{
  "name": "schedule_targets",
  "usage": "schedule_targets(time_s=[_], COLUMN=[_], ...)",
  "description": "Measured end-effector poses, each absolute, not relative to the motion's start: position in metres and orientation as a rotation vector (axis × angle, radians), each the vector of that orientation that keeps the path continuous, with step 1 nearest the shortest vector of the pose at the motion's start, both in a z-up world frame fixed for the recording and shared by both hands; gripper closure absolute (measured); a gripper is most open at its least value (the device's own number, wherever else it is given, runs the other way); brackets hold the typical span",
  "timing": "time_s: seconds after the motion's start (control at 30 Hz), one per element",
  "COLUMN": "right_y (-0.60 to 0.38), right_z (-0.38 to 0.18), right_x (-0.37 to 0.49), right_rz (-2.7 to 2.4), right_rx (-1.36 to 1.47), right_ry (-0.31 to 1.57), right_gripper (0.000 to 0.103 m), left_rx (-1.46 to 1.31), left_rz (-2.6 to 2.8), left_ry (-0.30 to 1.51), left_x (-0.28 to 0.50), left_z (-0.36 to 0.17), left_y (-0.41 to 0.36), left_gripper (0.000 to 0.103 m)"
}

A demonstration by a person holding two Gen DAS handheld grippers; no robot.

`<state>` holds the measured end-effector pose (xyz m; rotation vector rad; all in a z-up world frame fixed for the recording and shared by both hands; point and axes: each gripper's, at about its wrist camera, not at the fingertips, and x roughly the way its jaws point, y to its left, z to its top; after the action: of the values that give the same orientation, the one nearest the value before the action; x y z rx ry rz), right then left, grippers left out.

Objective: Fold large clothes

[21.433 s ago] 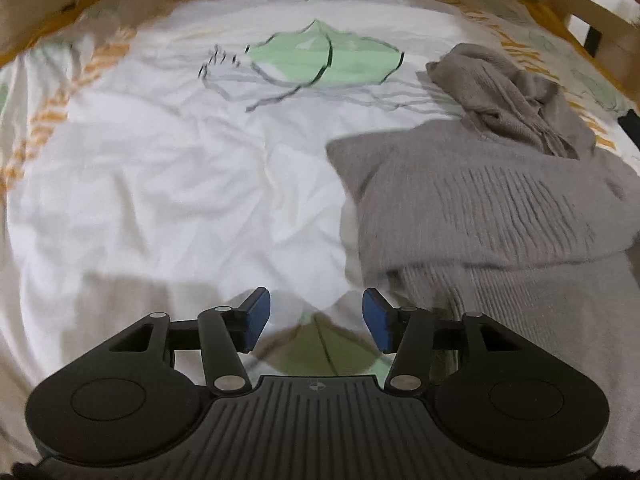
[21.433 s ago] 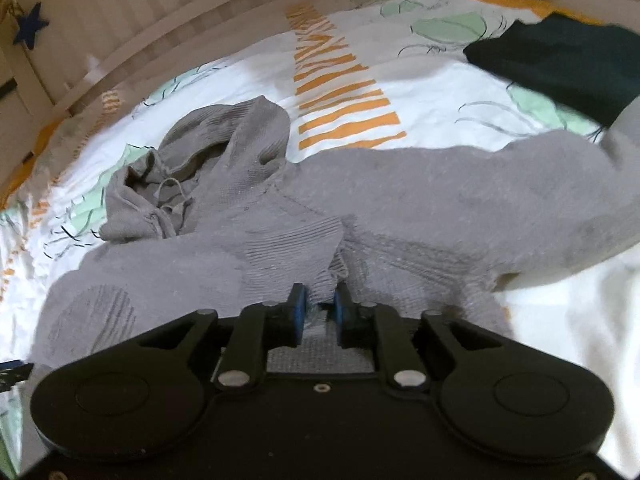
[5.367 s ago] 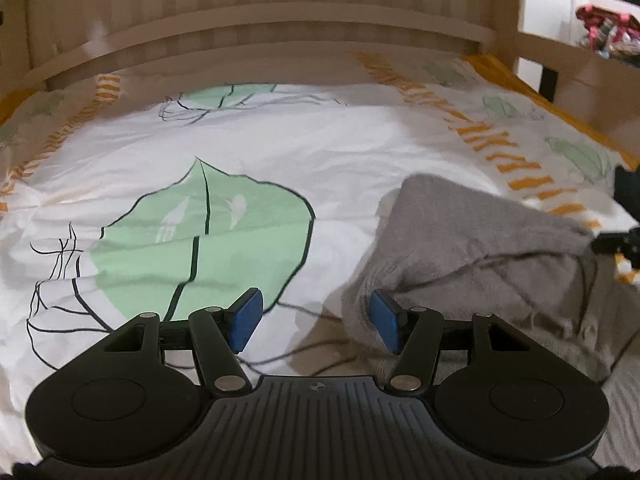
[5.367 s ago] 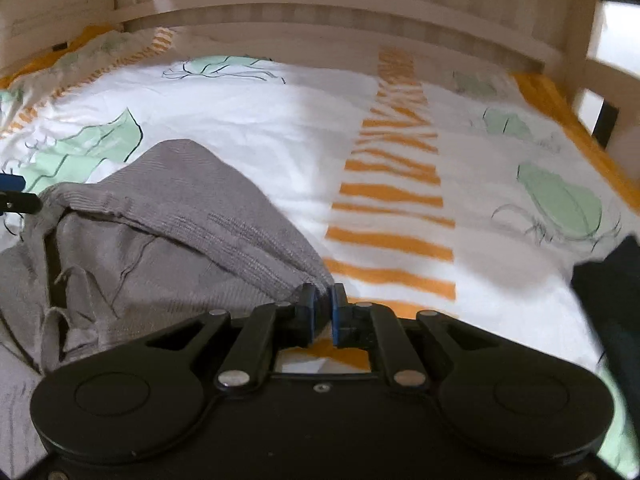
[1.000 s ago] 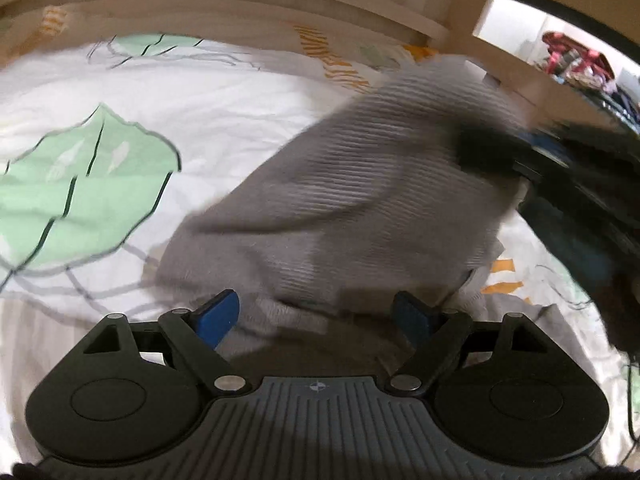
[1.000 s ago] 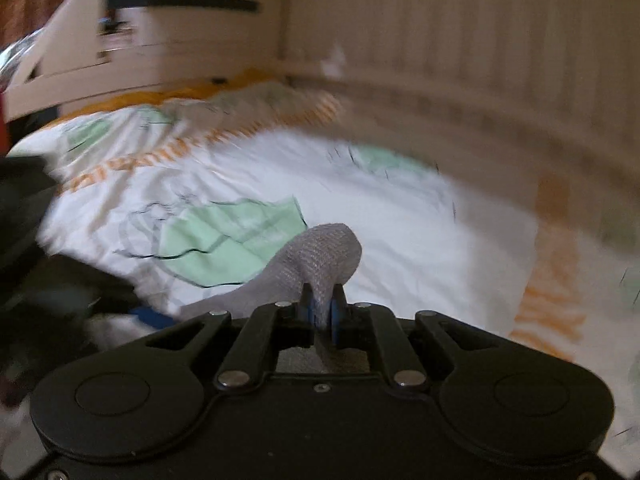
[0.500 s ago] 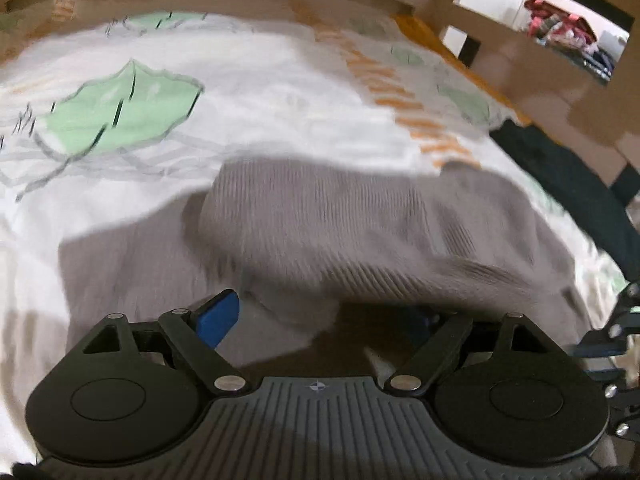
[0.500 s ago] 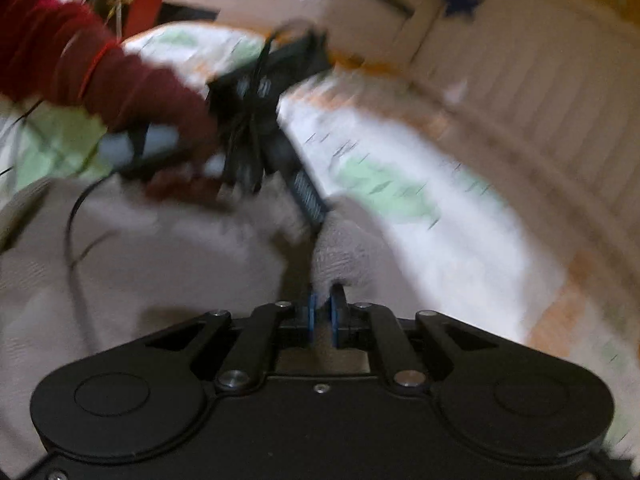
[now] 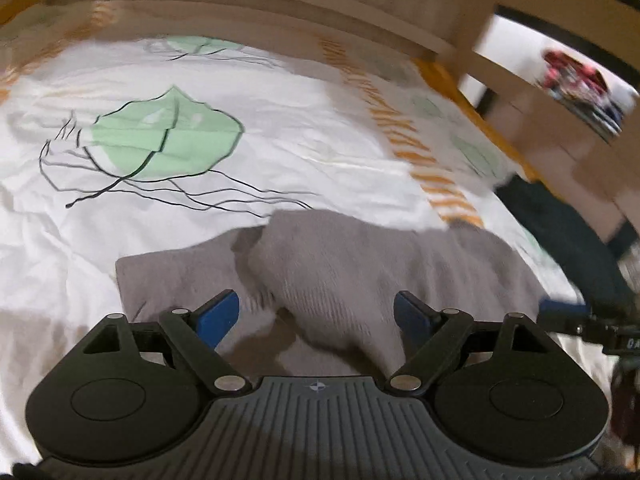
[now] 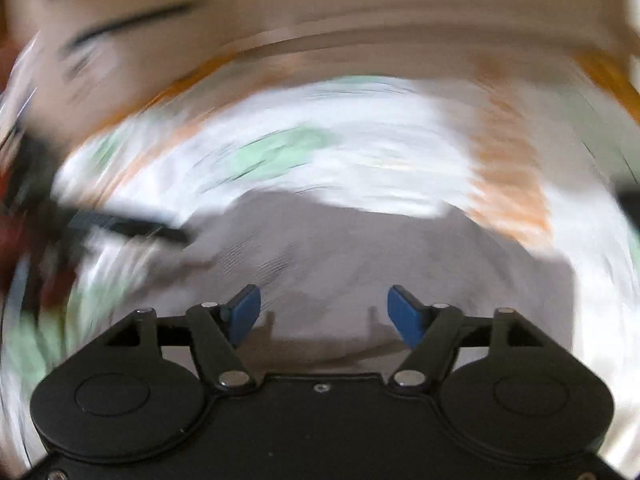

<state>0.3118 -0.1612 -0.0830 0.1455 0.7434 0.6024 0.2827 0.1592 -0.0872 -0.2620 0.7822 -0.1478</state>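
A grey knit garment (image 9: 360, 264) lies folded on the bed, its top layer humped up. My left gripper (image 9: 316, 314) hovers open just above it; the hump rises between the blue pads (image 9: 218, 314), which do not press it. In the blurred right wrist view my right gripper (image 10: 324, 316) is open and its jaws are still opening. The grey garment (image 10: 360, 248) lies below and ahead of them, free of the pads. The right tool's black linkage (image 9: 600, 332) shows at the right edge of the left wrist view.
The white sheet (image 9: 280, 128) has green leaf prints and orange stripes. A dark garment (image 9: 560, 232) lies at the bed's right side. A wooden rail (image 9: 240, 4) runs along the far edge. A red sleeve (image 10: 16, 240) smears across the right wrist view's left edge.
My right gripper has let go of the grey fold and spread its jaws while rolling and swinging across. The garment has dropped onto the bed. My left gripper stayed open and shifted.
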Motion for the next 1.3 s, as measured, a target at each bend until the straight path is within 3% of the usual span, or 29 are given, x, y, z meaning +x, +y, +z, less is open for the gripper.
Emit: schedule_targets(time_s=[0.17,0.23,0.3,0.37,0.4,0.43,0.47,0.63,0.73,0.83,0.87,0.97,1.0,1.07,1.2,1.3], right_y=[-0.179,-0.19,-0.187,-0.186,-0.185,-0.181,-0.177,-0.19,-0.204,-0.212,-0.211,-0.212,-0.212,-0.211,-0.202,-0.183], right_z=[-0.117,-0.127,-0.135,-0.14,-0.139,-0.14,-0.138,-0.094,-0.084,-0.112,-0.127,-0.143,-0.14,-0.131,-0.105,-0.088], right_x=[0.337,0.342,0.34,0.341,0.335,0.337,0.34,0.321,0.32,0.331,0.335,0.328,0.324,0.316,0.296,0.282], right_rz=[0.466,0.446,0.439,0.427,0.427,0.426,0.424,0.455,0.434,0.396,0.36,0.331,0.327,0.31,0.294,0.354], right_rx=[0.38,0.443,0.47,0.465,0.457,0.445,0.422,0.365,0.329,0.323,0.297,0.264,0.256,0.231,0.176,0.144], right_ry=[0.826,0.844,0.85,0.842,0.835,0.836,0.841,0.725,0.714,0.811,0.865,0.865,0.86,0.836,0.723,0.648], right_gripper=[0.029,0.03,0.039,0.043,0.052,0.063,0.093,0.092,0.092,0.089,0.083,0.08,0.067,0.06,0.059,0.059], left_rx=[-0.381,-0.412,-0.441,-0.473,-0.486,-0.494,-0.494,-0.48,-0.389,-0.295,-0.31,-0.306,-0.279,-0.202,-0.15,-0.075], left_rz=[-0.11,-0.109,-0.123,-0.146,-0.148,-0.141,-0.142,-0.212,-0.207,-0.151,-0.162,-0.17,-0.163,-0.146,-0.126,-0.112], left_ry=[0.853,0.859,0.851,0.843,0.853,0.859,0.842,0.716,0.732,0.837,0.833,0.805,0.796,0.758,0.672,0.625], left_x=[0.306,0.308,0.308,0.309,0.31,0.31,0.309,0.278,0.263,0.263,0.26,0.252,0.251,0.244,0.233,0.234], left_z=[-0.113,-0.121,-0.126,-0.13,-0.131,-0.13,-0.126,-0.084,-0.093,-0.132,-0.142,-0.133,-0.127,-0.112,-0.088,-0.082], left_y=[0.16,0.161,0.16,0.158,0.157,0.156,0.155,0.153,0.148,0.143,0.145,0.148,0.145,0.138,0.126,0.109], left_gripper=[0.02,0.03,0.037,0.063,0.095,0.099,0.099,0.098,0.096,0.092,0.092,0.086,0.08,0.078,0.068,0.052])
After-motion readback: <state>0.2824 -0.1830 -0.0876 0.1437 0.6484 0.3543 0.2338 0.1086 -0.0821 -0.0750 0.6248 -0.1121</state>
